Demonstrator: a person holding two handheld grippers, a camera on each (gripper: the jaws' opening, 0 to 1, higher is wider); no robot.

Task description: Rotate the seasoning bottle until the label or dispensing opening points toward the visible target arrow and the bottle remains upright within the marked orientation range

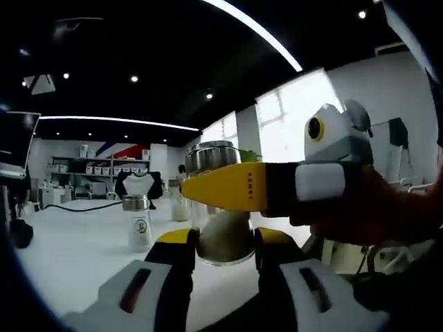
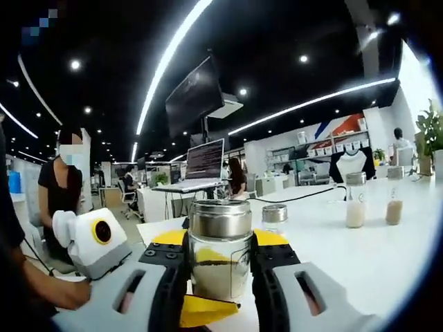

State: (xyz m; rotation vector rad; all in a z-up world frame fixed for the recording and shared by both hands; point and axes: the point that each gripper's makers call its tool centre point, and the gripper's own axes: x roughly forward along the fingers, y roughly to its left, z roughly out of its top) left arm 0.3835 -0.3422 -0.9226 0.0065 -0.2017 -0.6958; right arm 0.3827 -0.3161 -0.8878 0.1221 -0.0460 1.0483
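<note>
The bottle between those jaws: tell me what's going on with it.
A person holds the seasoning bottle from two sides, one gripper in each hand. The right gripper has its jaws closed on the glass below the steel cap; the left gripper clamps its lower part. The bottle stands upright above the white table. Three more bottles stand farther back on the table. No target arrow can be made out.
</note>
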